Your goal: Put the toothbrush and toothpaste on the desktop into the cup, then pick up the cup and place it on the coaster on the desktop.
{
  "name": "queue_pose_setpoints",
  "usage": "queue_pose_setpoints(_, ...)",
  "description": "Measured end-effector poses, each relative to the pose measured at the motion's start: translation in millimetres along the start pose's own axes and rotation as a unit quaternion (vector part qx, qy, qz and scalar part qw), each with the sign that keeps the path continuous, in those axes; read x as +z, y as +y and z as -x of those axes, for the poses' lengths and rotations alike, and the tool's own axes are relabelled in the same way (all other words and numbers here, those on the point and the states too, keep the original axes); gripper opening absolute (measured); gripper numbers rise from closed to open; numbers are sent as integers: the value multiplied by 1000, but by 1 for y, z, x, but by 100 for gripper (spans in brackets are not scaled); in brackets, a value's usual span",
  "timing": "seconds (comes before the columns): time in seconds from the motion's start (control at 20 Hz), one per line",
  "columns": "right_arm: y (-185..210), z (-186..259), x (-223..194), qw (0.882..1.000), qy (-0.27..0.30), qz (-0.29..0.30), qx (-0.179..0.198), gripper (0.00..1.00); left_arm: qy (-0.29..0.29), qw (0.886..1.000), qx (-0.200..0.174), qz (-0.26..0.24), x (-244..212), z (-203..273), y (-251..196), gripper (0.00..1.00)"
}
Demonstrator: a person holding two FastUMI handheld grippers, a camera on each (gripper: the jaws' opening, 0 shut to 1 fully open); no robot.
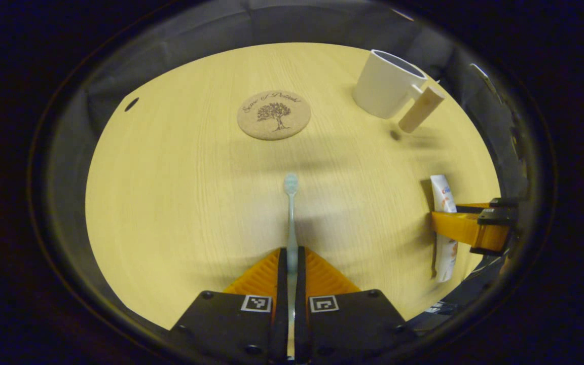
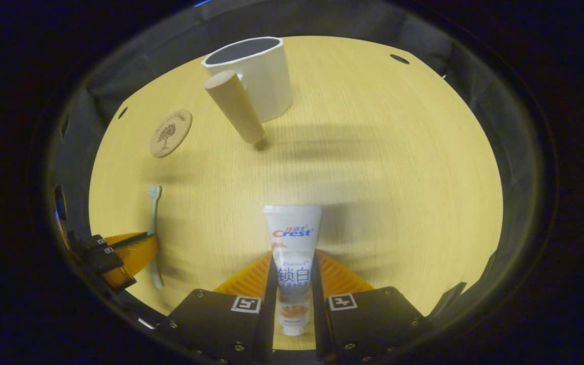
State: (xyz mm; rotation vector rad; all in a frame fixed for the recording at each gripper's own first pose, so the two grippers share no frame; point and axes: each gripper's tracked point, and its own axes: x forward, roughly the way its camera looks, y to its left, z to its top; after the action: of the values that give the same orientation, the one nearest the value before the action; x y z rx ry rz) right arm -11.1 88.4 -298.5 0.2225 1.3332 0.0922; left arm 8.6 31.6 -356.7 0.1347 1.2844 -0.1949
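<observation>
My left claw [image 1: 292, 258] is closed on the handle of a slim pale blue toothbrush [image 1: 291, 213]. Its long axis runs straight ahead, bristle head pointing toward the round cork coaster [image 1: 274, 115] farther along the pale wood worktop [image 1: 180, 203]. My right claw [image 2: 294, 276] grips a white toothpaste tube [image 2: 292, 243] with blue and red print, flat crimped end pointing forward, cap toward me. Beyond it stands the white cup [image 2: 261, 76], upright, its thick wooden handle [image 2: 235, 106] angled toward me.
</observation>
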Motion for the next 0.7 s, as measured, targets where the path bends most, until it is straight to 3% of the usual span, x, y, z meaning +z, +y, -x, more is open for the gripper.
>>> queue_pose_setpoints(0.05,-1,0,1,1000,0,3,1,34,1,1000,5,-4,1,-1,-1,7)
queue_pose_setpoints(0.15,-1,0,2,1000,-5,4,8,33,-3,1000,7,-2,1,-1,1,10)
queue_pose_setpoints(0.2,4,0,2,1000,-11,2,17,26,-10,1000,6,6,2,-2,0,10)
queue_pose_setpoints(0.4,13,2,7,997,-42,13,58,27,-50,999,8,14,3,-1,3,9)
queue_pose_setpoints(0.7,22,26,27,981,-171,51,79,26,-129,990,-12,48,11,10,11,10)
